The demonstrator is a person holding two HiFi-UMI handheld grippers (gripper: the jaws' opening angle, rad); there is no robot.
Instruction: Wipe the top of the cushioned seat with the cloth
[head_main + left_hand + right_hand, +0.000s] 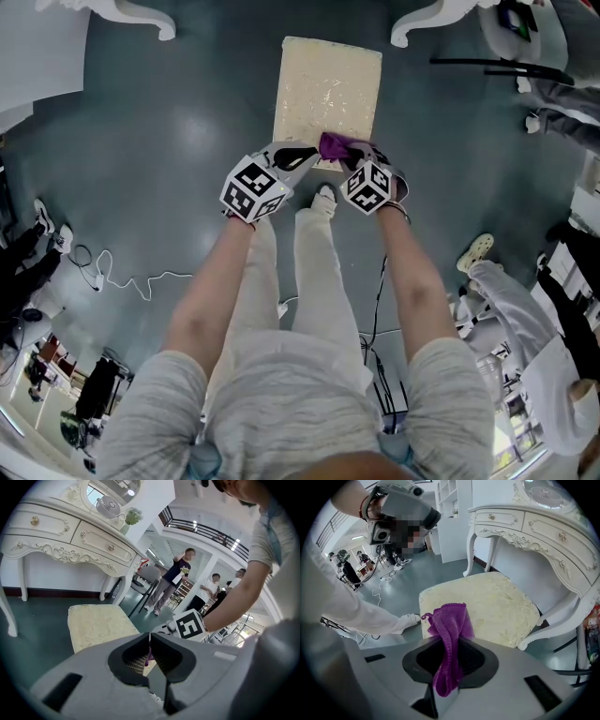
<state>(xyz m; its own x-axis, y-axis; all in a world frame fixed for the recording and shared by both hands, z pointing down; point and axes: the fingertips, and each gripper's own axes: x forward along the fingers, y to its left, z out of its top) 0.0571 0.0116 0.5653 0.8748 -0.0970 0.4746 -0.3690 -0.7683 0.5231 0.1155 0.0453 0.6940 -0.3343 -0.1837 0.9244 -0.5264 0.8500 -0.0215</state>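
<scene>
The cream cushioned seat point(328, 89) stands on the grey-green floor just ahead of me. A purple cloth point(336, 145) hangs over the seat's near edge, with my right gripper point(349, 155) shut on it. In the right gripper view the cloth point(450, 625) drapes out of the closed jaws above the seat point(492, 599). My left gripper point(302, 157) is close beside it on the left, its jaws shut together with nothing held. In the left gripper view the left gripper point(150, 637) points across the seat point(96, 625), and only a sliver of purple shows behind the seam.
An ornate white dressing table point(534, 522) stands behind the seat, its curved legs point(141, 17) either side. A white cable point(122, 277) lies on the floor at left. A seated person point(525, 309) is at right; others stand far off point(173, 578). My shoe point(324, 197) is at the seat's front.
</scene>
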